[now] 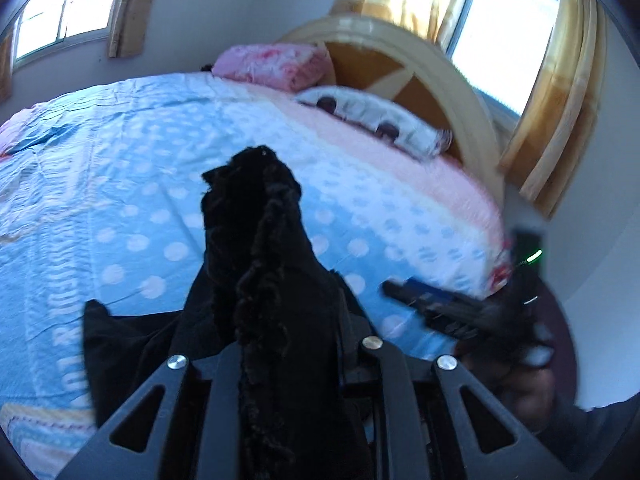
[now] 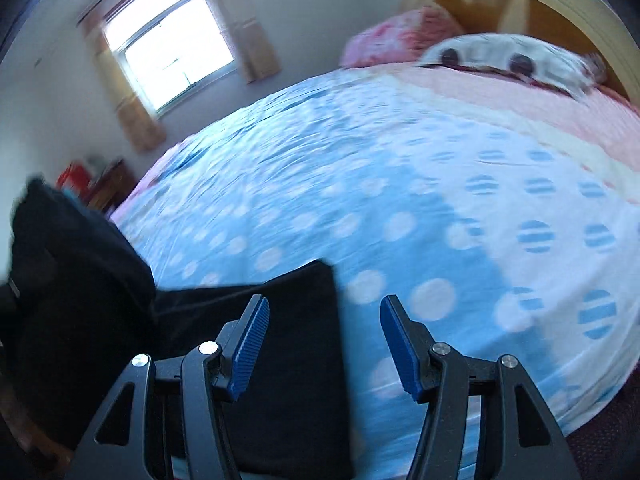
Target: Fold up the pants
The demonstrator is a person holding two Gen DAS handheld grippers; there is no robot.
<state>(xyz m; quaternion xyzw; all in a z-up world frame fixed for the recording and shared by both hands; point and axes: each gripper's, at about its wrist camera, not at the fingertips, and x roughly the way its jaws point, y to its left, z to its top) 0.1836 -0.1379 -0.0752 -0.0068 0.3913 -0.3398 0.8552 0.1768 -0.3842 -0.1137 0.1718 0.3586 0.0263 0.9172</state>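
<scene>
Writing: white block letters are printed on the blue sheet (image 1: 132,184) left of the left tool (image 1: 276,280); they are warped and not legible. No brand marks seen. Left tool points down at the bed, its jaws pinched on a bunched fold of the black pants (image 1: 256,216), which rises ahead of the tool and trails back to the sheet. Right tool (image 2: 324,344) also tilts downward, blue pads (image 2: 250,344) spread with nothing between them; a flat part of the pants lies below its left finger
</scene>
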